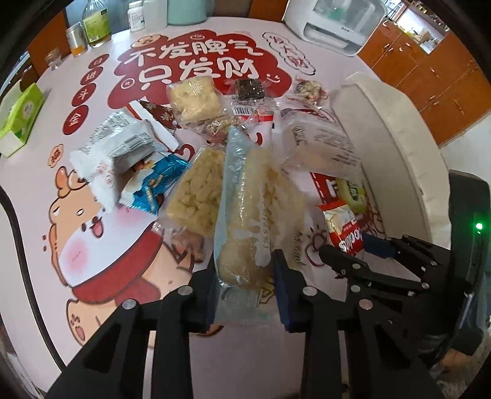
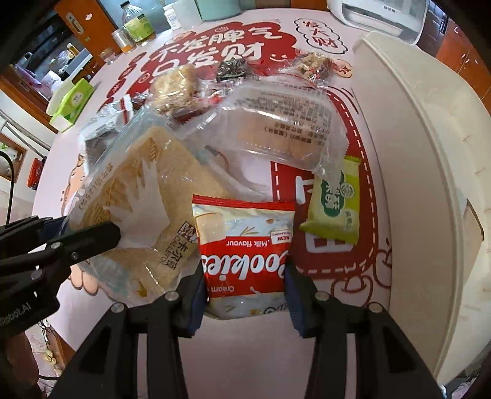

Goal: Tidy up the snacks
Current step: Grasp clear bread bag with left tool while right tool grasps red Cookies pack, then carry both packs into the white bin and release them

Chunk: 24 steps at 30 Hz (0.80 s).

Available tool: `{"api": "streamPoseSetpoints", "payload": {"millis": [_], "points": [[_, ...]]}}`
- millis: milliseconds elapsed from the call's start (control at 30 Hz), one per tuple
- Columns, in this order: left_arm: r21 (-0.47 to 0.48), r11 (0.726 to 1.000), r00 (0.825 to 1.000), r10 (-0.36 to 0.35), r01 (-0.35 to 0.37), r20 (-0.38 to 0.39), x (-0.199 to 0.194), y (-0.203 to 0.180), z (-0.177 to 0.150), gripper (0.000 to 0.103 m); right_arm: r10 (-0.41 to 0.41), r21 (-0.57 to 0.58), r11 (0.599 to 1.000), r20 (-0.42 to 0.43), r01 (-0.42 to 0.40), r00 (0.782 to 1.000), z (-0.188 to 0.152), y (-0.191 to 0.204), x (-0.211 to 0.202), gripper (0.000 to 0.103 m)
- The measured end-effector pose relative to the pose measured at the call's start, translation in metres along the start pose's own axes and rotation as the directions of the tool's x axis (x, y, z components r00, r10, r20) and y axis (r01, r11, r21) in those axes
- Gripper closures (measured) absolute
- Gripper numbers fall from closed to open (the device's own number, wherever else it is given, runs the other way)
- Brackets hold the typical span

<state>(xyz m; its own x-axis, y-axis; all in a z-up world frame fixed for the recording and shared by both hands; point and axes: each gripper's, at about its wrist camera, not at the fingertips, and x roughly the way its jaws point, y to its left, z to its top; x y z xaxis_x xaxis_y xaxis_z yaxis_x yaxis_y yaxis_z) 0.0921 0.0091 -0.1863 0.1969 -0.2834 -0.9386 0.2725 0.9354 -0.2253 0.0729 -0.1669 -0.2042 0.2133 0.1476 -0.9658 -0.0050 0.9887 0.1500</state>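
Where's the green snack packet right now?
Right wrist view: the green packet lies on the table, right of the cookies bag, beside the white bin.

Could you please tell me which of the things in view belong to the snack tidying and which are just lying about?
Belonging to the job:
- bread packet, in the left gripper
- red cookies packet, in the right gripper
- green biscuit packet
- blue wrapped snack
- cream bin

Just lying about:
- tissue box
- bottles
- white appliance
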Motion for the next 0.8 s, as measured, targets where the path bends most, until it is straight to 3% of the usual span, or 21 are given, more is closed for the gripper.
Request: {"api": "streamPoseSetpoints", "payload": {"millis": [300,500,667,800], "points": [[0.049,0.999,0.992,-0.025,0.019,0.120,-0.070,-0.001,-0.014,0.079,0.008,0.035,0.999,0.077,-0.011,0.997,-0.022,0.009,-0.028,0.058],[0.131,0.990,0.963,-0.076,0.043,0.257,-0.125,-0.024,-0.009,0.079,0.012,0.051,0.998,0.171,-0.021,0.985,-0.031,0.017,-0.060,0.058],[0.210,0.977,0.933,-0.100,0.027,0.345,-0.156,-0.053,0.006,0.079,-0.012,0.083,0.996,0.317,-0.015,0.948,-0.026,0.010,-0.111,0.058],[0.292,0.956,0.907,-0.126,0.004,0.401,-0.172,-0.085,0.026,0.079,-0.091,0.123,0.992,0.445,0.040,0.891,-0.021,-0.005,-0.157,0.058]]}}
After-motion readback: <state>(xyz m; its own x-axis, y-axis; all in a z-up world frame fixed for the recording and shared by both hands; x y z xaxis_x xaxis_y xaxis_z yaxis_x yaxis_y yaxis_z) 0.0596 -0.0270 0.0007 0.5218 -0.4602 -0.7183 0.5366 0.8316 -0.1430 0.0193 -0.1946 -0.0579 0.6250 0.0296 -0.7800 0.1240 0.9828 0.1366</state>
